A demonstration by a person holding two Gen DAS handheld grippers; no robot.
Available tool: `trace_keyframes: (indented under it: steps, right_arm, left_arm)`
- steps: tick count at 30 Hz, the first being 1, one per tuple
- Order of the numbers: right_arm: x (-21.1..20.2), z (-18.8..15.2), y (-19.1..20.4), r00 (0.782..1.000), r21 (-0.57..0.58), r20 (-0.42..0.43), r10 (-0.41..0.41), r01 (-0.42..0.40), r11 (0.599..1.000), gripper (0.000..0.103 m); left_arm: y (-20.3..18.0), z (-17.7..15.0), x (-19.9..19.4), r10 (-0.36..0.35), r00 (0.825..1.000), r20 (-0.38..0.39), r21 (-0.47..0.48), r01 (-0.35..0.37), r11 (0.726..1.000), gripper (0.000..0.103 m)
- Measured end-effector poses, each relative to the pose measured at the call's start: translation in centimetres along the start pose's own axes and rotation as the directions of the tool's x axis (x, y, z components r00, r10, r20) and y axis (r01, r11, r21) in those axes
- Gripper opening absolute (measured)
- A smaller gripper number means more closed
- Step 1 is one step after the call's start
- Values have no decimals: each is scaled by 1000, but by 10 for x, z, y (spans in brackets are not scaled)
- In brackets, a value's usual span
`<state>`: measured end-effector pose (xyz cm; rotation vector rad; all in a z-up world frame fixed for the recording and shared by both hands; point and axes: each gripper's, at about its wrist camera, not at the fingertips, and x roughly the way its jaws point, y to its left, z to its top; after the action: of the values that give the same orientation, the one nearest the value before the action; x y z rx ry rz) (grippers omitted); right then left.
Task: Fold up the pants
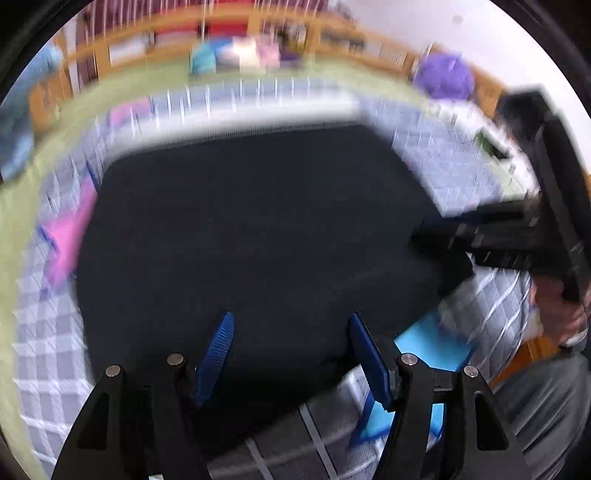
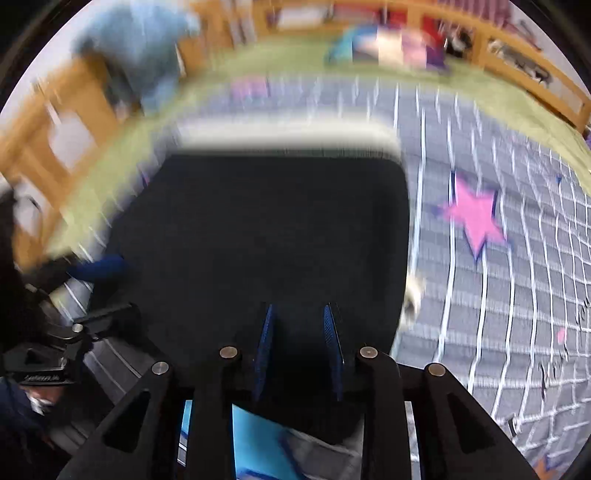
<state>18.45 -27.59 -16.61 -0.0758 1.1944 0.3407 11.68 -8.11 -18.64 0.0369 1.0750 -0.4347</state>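
The dark navy pants (image 1: pixel 251 236) lie flat as a broad folded block on a grey checked blanket (image 1: pixel 48 350); they also fill the middle of the right wrist view (image 2: pixel 266 236). My left gripper (image 1: pixel 290 328) hovers over the near edge of the pants, its blue fingers (image 1: pixel 218 354) wide apart and empty. My right gripper (image 2: pixel 297 317) is over the near edge too, its blue fingers (image 2: pixel 266 347) apart with nothing between them. The right gripper also shows at the right of the left wrist view (image 1: pixel 517 236). Both views are motion-blurred.
The blanket (image 2: pixel 498 295) carries pink stars (image 2: pixel 476 218) and a light blue patch (image 1: pixel 432 343). A white band (image 2: pixel 288 138) runs along the pants' far edge. Wooden shelving (image 1: pixel 229 33) and toys (image 1: pixel 445 75) stand at the back on green floor.
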Motion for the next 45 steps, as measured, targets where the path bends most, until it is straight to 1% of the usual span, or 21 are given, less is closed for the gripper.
trace_keyframes:
  steps: [4,6,8,9,11,12,15,18,20,21,22,24,25,26,28,32,34,36,39,41,45]
  right_arm:
    - [3,-17,-7,1000,36,-7,24,-24,999,27]
    - [-1,-20,1,1000,-11,-16,-8,7,1000,27]
    - [-13,-19,7,1000,-61,-23,-9,8,998,27]
    - [-20,-16,7,1000,-60,-2,9,-9,998,27]
    - [-40,-4,3,995,-34,91,36,-33,999,27]
    - [-51,8,-1,987,-14,157,40,-38,999,28]
    - [-63,38,-4,962,18,274,14,-19,1000,37]
    - [-58,74,-2,941,51,337,26,-46,998,40]
    - [-46,93,-2,931,53,364,39,-62,997,46]
    - [-34,99,-1,929,40,370,21,-39,998,48]
    - [-16,102,-1,932,20,361,-12,5,1000,48]
    - [25,102,-16,958,42,281,-64,54,998,46]
    - [41,98,-25,962,63,258,-88,74,995,45]
    - [46,93,-29,952,66,288,-108,93,994,45]
    - [39,96,-27,954,49,288,-89,79,996,45]
    - [38,95,-25,948,47,299,-109,99,994,45]
    - [39,95,-26,950,51,294,-105,94,994,45]
    - [36,93,-28,952,59,287,-103,90,994,48]
    - [32,76,-29,961,64,258,-99,86,994,56]
    - [27,62,-26,968,55,233,-96,86,995,60]
    - [16,32,-17,969,-2,212,-123,126,992,60]
  left_arm:
    - [6,-14,-14,-26,999,19,-10,26,1000,63]
    - [15,-11,-30,-54,998,21,-43,55,998,63]
    - [27,-4,-52,-57,996,72,-60,61,996,63]
    - [33,0,-61,-44,994,98,-63,50,997,63]
    - [46,15,-73,-4,990,139,-74,15,997,63]
    - [53,24,-77,13,987,159,-83,0,997,63]
    - [71,56,-73,41,982,186,-131,-16,991,63]
    - [82,84,-61,34,973,226,-178,7,984,65]
    - [87,104,-37,65,975,212,-187,-25,982,65]
    - [88,110,-23,85,975,204,-182,-47,982,65]
    - [91,113,-7,117,975,187,-178,-84,980,65]
    - [99,115,29,177,976,126,-170,-155,973,65]
    - [105,113,42,168,981,97,-174,-149,973,66]
    - [109,111,45,162,982,96,-184,-142,973,68]
    - [110,111,42,136,983,122,-200,-109,974,71]
    - [106,106,41,153,983,100,-180,-134,975,72]
    - [104,100,36,139,987,76,-176,-124,976,73]
    - [100,89,27,116,992,58,-172,-105,979,73]
    - [95,69,12,117,992,50,-141,-109,984,73]
    - [93,52,2,109,993,53,-145,-100,984,73]
    - [83,23,-11,134,989,63,-120,-126,985,73]
